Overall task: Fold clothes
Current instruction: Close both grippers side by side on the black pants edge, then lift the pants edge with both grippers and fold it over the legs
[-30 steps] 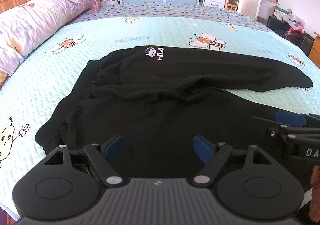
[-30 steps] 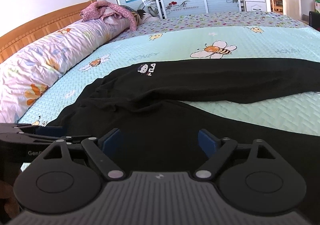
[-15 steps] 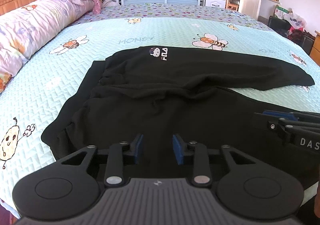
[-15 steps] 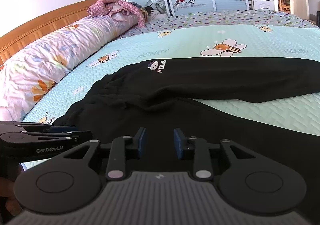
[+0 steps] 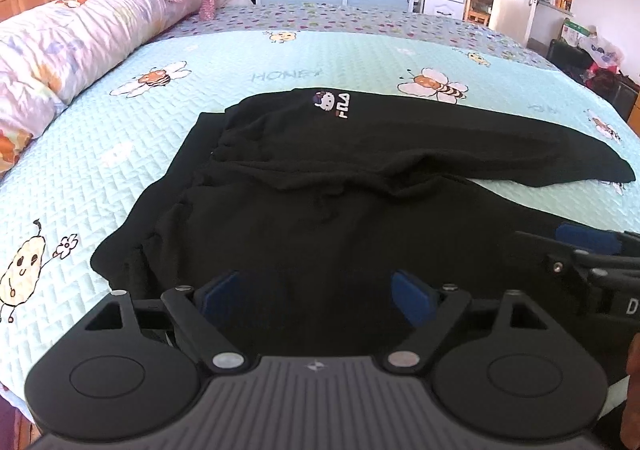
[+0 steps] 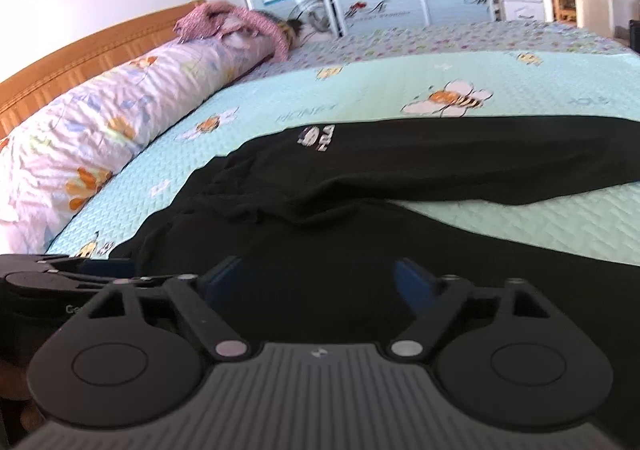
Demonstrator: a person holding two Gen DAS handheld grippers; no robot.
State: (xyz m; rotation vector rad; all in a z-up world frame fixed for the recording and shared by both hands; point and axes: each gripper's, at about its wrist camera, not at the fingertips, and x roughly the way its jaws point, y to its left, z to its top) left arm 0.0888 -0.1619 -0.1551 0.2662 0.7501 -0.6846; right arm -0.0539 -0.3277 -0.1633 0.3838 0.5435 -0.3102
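Both tongs (image 5: 316, 292) (image 6: 320, 286) spreading apart, empty, above black trousers (image 5: 320, 218); near hem hidden.

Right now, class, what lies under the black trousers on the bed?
Under the black trousers lies the pale green quilted bedspread with bee prints, showing all round them. The part beneath the cloth is covered, so anything there cannot be seen.

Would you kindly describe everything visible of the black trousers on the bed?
The black trousers look like soft knit jogging bottoms, spread flat and unfolded on the mint bee-print bedspread. One leg stretches right, the other runs toward the cameras. A small white cartoon logo marks the far leg near the rumpled waistband. Nothing pinches them: both grippers' jaws are opening above the near cloth.
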